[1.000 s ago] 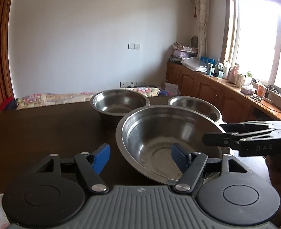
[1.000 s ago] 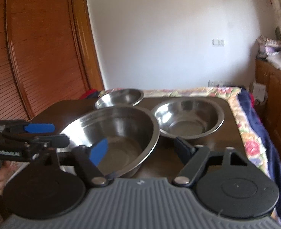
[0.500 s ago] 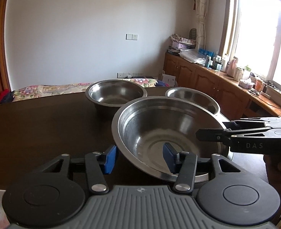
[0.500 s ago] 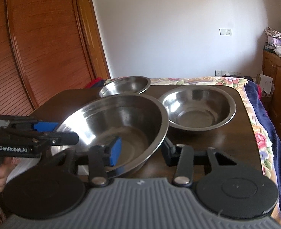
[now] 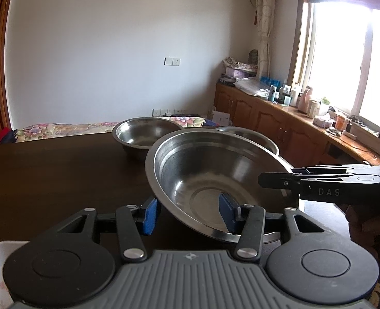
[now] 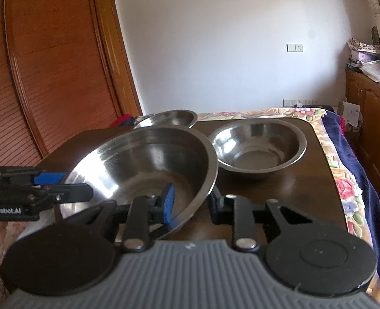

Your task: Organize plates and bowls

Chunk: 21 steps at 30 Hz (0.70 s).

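A large steel bowl point(image 5: 215, 175) point(image 6: 148, 164) is held between both grippers above the dark table point(image 5: 48, 180). My left gripper point(image 5: 188, 212) is shut on its left rim, one blue pad inside and one outside. My right gripper point(image 6: 191, 202) is shut on its right rim the same way. The bowl looks lifted a little. A medium steel bowl point(image 6: 258, 146) stands on the table at the far right; it also shows in the left wrist view point(image 5: 249, 135). A smaller steel bowl point(image 5: 144, 135) point(image 6: 168, 118) stands at the far left.
A bed with a floral cover point(image 6: 344, 180) lies along the table's far and right edges. A wooden wardrobe point(image 6: 48, 77) stands to the left. A wooden counter with bottles point(image 5: 293, 118) runs under the window at the right.
Both grippers have closed from open onto the large bowl's opposite rims, and the bowl has risen slightly in view.
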{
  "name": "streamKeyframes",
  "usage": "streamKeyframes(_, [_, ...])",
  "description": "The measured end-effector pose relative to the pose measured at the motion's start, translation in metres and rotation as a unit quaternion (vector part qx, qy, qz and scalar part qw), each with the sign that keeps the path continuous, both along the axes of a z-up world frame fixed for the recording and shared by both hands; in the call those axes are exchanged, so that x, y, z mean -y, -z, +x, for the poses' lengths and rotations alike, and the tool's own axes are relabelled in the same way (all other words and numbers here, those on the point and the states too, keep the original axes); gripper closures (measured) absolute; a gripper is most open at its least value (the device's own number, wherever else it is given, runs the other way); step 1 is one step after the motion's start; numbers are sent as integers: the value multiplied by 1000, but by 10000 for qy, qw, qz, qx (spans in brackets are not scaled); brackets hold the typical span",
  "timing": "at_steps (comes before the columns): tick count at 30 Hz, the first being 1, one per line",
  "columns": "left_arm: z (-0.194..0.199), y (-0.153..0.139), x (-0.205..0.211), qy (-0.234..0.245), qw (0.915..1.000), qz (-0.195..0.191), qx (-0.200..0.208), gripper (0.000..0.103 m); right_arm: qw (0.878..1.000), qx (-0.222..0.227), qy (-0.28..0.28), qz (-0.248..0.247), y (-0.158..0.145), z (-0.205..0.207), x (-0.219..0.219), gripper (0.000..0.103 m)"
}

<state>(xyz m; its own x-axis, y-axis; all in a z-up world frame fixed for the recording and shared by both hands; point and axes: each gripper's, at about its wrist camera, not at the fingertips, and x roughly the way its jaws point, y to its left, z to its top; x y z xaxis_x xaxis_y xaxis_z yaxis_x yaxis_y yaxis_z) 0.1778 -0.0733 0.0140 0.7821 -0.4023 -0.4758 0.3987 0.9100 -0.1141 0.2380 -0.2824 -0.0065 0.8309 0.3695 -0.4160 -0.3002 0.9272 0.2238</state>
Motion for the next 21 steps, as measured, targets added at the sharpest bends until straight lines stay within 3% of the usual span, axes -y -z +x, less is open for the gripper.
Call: streamKeyframes(21, [-63, 7, -17, 125, 9997, -36, 209, 24, 9994, 155, 99, 305, 10, -58, -12, 73])
